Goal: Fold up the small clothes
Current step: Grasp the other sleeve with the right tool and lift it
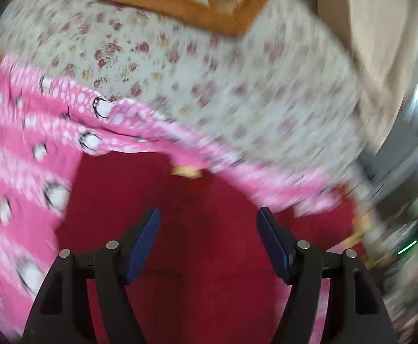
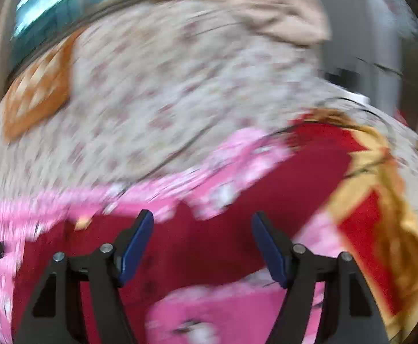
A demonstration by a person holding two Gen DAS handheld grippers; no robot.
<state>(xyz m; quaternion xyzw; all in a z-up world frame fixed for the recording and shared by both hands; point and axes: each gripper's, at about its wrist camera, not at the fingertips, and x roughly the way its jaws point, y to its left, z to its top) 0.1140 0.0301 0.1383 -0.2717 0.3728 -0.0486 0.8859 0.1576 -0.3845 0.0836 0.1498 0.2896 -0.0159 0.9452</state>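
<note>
pink garment [image 1: 22, 149] lies blurred over the red cloth [image 1: 203, 258] on the floral sheet [image 1: 209, 86], print unreadable, while my left gripper [image 1: 208, 229] and right gripper [image 2: 202, 230] gape empty.

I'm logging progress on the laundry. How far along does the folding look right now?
Done: nothing clearly; the frames are blurred and no folded garment shows. In hand: nothing, since the left gripper and right gripper are both open and empty above the red cloth. Left: the pink garment lies rumpled on the floral sheet.
</note>
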